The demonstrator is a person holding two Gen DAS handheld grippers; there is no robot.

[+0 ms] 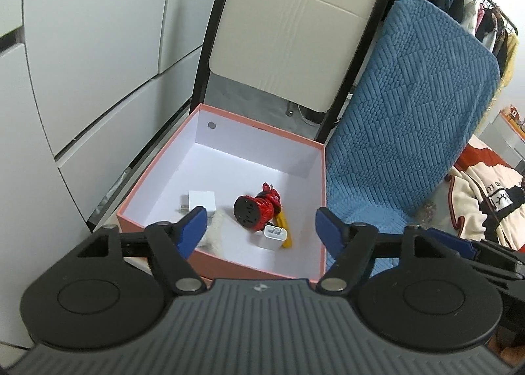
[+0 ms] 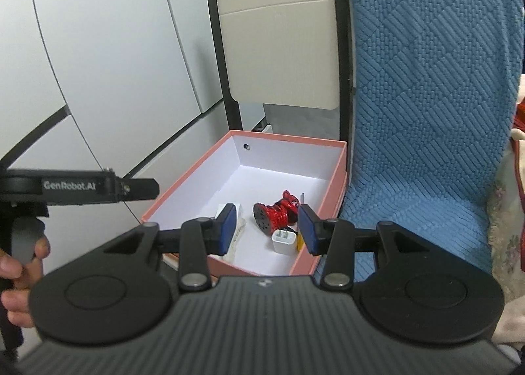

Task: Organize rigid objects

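I am holding my left gripper [image 1: 261, 227] above the near edge of the pink cardboard box with a white lining [image 1: 229, 120], fingers wide apart and gripping nothing. My right gripper [image 2: 267, 227] is hovering beside it, fingers partly apart, also empty. Lying on the box floor are a glossy red figurine on a round black base [image 1: 259, 207], two white plastic charger plugs [image 1: 201, 199] and a yellow item I cannot make out. The figurine looks hard, slick and possibly brittle; I am judging its narrow waist the safest hold.
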